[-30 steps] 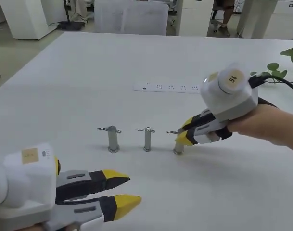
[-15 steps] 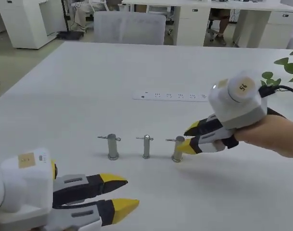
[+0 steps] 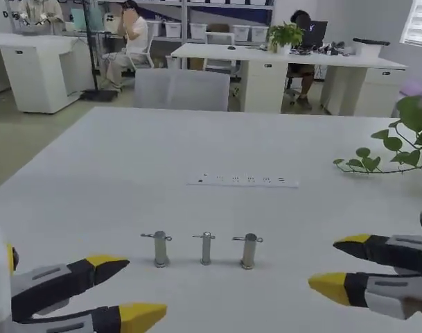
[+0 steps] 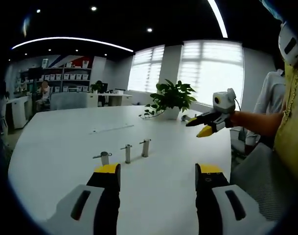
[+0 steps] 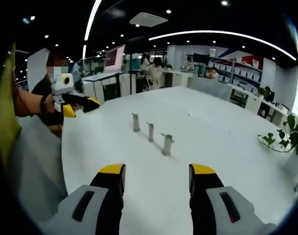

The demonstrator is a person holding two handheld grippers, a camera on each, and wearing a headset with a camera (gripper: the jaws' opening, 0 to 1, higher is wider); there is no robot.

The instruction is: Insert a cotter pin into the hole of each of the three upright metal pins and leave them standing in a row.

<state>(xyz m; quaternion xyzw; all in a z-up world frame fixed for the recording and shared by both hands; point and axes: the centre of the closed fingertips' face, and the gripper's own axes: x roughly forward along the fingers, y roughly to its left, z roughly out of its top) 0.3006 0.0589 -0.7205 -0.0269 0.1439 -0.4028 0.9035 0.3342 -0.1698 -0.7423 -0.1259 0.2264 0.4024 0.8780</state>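
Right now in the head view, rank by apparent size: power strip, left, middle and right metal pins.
1. power strip: longest, though farthest from the camera.
2. left metal pin and right metal pin: look alike, so not ranked against each other.
3. middle metal pin: visibly thinner.

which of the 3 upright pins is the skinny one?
The middle pin of the row. Its shaft is visibly slimmer than the left pin and the right pin, as seen in the head view. All three stand upright.
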